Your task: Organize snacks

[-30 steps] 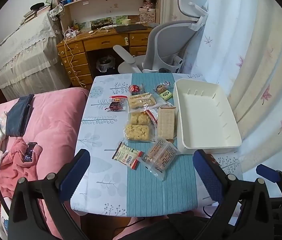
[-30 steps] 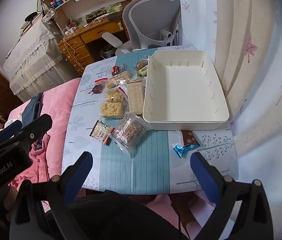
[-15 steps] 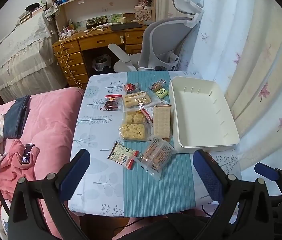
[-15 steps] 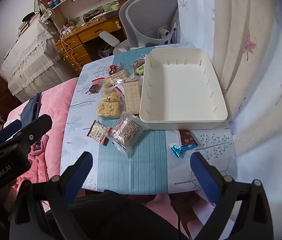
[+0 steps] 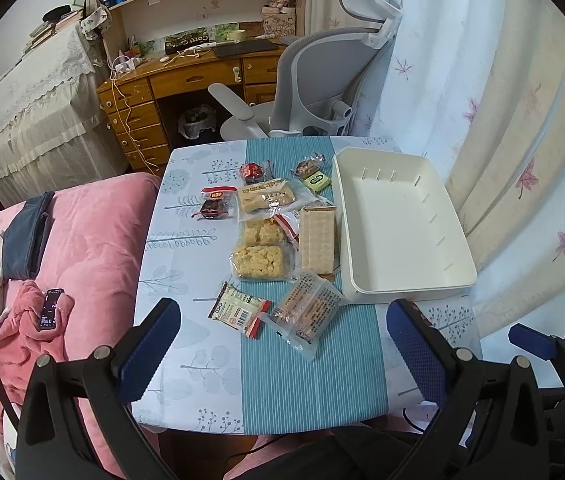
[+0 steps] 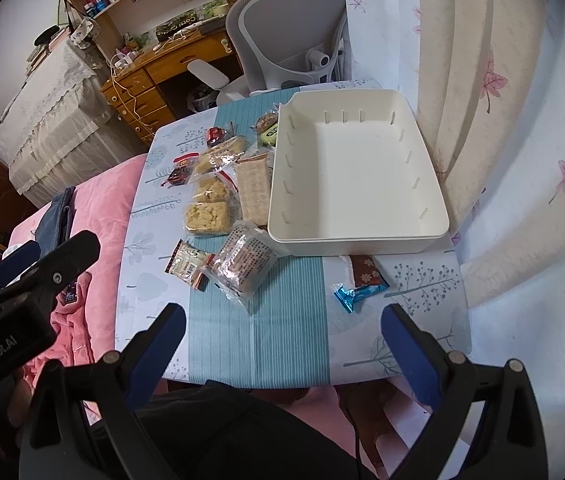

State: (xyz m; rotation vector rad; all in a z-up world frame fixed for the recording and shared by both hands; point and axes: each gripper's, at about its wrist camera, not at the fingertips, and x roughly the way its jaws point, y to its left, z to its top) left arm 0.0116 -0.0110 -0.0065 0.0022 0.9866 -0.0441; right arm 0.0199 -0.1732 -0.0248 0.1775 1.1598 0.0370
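Observation:
Several wrapped snacks lie on the table left of an empty white bin (image 5: 398, 224) (image 6: 354, 172). Nearest are a clear cracker pack (image 5: 306, 308) (image 6: 244, 260) and a small red-edged packet (image 5: 238, 310) (image 6: 187, 265). Yellow puffed bars (image 5: 260, 260) (image 6: 207, 213) and a long cracker sleeve (image 5: 316, 238) lie behind them. A blue candy (image 6: 356, 292) and a brown packet (image 6: 367, 270) lie in front of the bin. My left gripper (image 5: 282, 344) and right gripper (image 6: 280, 344) are both open and empty, held above the table's near edge.
A pink sofa (image 5: 74, 248) with a phone (image 5: 49, 309) flanks the table's left side. A grey office chair (image 5: 322, 84) and wooden desk (image 5: 186, 80) stand behind the table. Curtains (image 5: 522, 140) hang along the right.
Both grippers have drifted slightly; the table and snacks sit a little lower and nearer in both views. Nothing was picked up or moved.

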